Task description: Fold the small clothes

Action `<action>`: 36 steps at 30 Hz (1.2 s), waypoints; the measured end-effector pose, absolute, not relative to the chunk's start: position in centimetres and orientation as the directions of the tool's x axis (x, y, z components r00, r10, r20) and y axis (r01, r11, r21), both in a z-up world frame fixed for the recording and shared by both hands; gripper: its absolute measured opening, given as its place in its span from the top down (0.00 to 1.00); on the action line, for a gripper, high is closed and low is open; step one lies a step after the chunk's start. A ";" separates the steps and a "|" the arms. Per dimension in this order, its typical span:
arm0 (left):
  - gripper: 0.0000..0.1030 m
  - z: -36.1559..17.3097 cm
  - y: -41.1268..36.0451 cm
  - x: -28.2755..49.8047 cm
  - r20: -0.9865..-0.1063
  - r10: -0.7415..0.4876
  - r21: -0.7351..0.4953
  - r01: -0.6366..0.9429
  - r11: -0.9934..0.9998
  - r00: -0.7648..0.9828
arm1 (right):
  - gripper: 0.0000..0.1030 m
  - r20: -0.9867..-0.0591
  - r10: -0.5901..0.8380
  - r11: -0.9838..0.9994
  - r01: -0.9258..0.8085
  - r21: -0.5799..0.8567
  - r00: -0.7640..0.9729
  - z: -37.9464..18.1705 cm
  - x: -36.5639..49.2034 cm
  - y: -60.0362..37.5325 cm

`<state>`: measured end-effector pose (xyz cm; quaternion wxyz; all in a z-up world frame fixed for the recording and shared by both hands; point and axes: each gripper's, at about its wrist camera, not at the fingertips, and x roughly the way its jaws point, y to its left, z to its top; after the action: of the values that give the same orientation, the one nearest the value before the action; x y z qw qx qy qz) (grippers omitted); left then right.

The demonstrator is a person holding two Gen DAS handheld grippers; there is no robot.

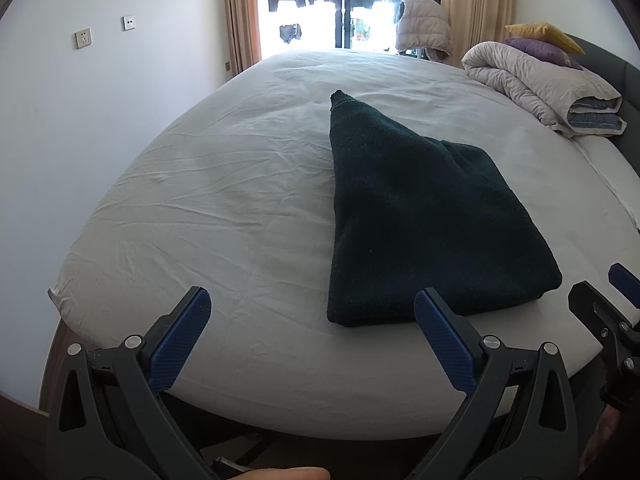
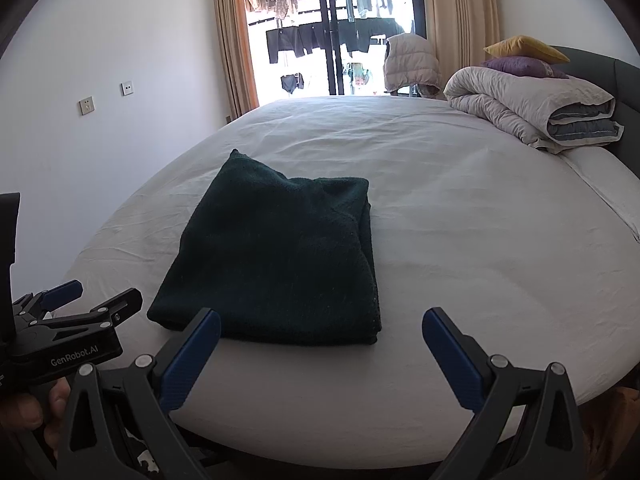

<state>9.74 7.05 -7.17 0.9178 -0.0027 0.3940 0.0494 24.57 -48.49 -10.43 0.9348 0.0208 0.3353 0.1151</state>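
A dark green knitted garment point(image 1: 416, 216) lies folded flat on the white bed sheet point(image 1: 224, 200), with one narrow end pointing toward the window. It also shows in the right wrist view point(image 2: 280, 256). My left gripper point(image 1: 314, 308) is open and empty, just short of the garment's near edge. My right gripper point(image 2: 320, 328) is open and empty, also at the near edge. The right gripper shows at the far right of the left wrist view point(image 1: 608, 292). The left gripper shows at the far left of the right wrist view point(image 2: 84, 292).
A rolled grey duvet point(image 2: 532, 108) with a purple pillow point(image 2: 520, 66) and a yellow pillow point(image 2: 524, 46) lies at the bed's far right by the dark headboard point(image 2: 624, 92). A pale vest point(image 2: 408, 64) hangs by the window. A white wall point(image 2: 120, 80) runs along the left.
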 end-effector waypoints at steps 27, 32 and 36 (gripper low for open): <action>0.00 -7.5 7.1 9.7 -0.729 0.088 0.035 -0.092 0.995 0.679 | 0.00 -0.626 0.232 0.972 -0.202 0.120 0.745 -10.6 24.6 -48.4; 0.00 -7.6 7.0 9.6 -0.730 0.091 0.040 -0.090 0.995 0.677 | 0.00 -0.628 0.235 0.971 -0.203 0.124 0.742 -10.9 24.5 -48.4; 0.00 -7.7 7.1 9.8 -0.739 0.083 0.030 -0.091 0.995 0.669 | 0.00 -0.628 0.237 0.971 -0.203 0.127 0.741 -11.0 24.5 -48.4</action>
<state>9.77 7.08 -7.69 0.9135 -0.0046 0.4040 0.0477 24.46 -48.41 -11.03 0.9326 0.0251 0.3400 0.1179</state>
